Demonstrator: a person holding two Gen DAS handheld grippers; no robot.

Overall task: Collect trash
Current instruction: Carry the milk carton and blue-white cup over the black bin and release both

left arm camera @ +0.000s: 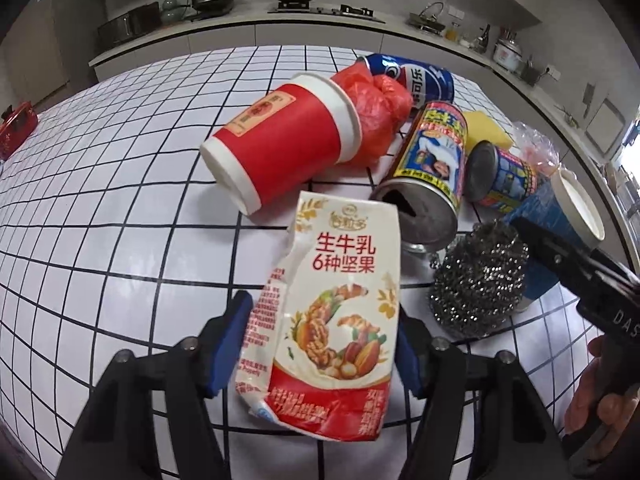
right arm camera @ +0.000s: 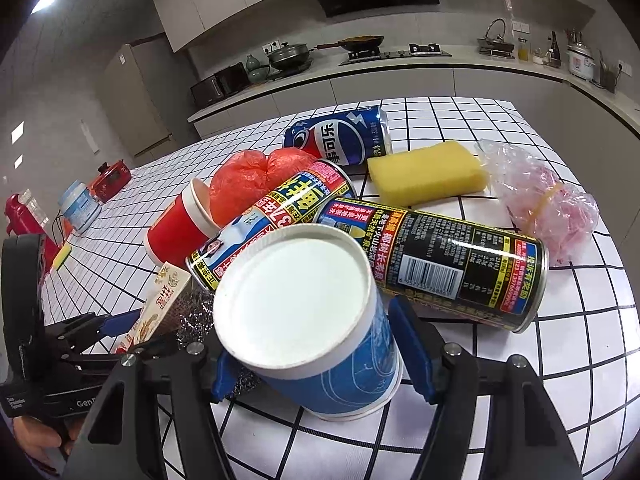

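Observation:
A white-and-red milk carton (left arm camera: 332, 300) stands tilted between the blue pads of my left gripper (left arm camera: 322, 312), which is shut on it. My right gripper (right arm camera: 316, 340) is shut on a blue paper cup (right arm camera: 320, 344) with a white lid, held on a slant. In the left wrist view this cup (left arm camera: 560, 208) sits at the right. On the tiled table (left arm camera: 100, 200) lie a red paper cup (left arm camera: 280, 148), a red plastic bag (left arm camera: 376, 116), a blue cola can (left arm camera: 416, 80), two printed drink cans (left arm camera: 432, 160) (right arm camera: 448, 256) and a steel scourer (left arm camera: 480, 276).
A yellow sponge (right arm camera: 428, 172) and a crumpled clear bag (right arm camera: 548, 200) lie at the right of the pile. A red tin (right arm camera: 112, 178) and a jar (right arm camera: 80, 204) stand at the table's left edge. A kitchen counter (right arm camera: 400, 68) runs behind. A person's hand (left arm camera: 596, 408) holds the right gripper.

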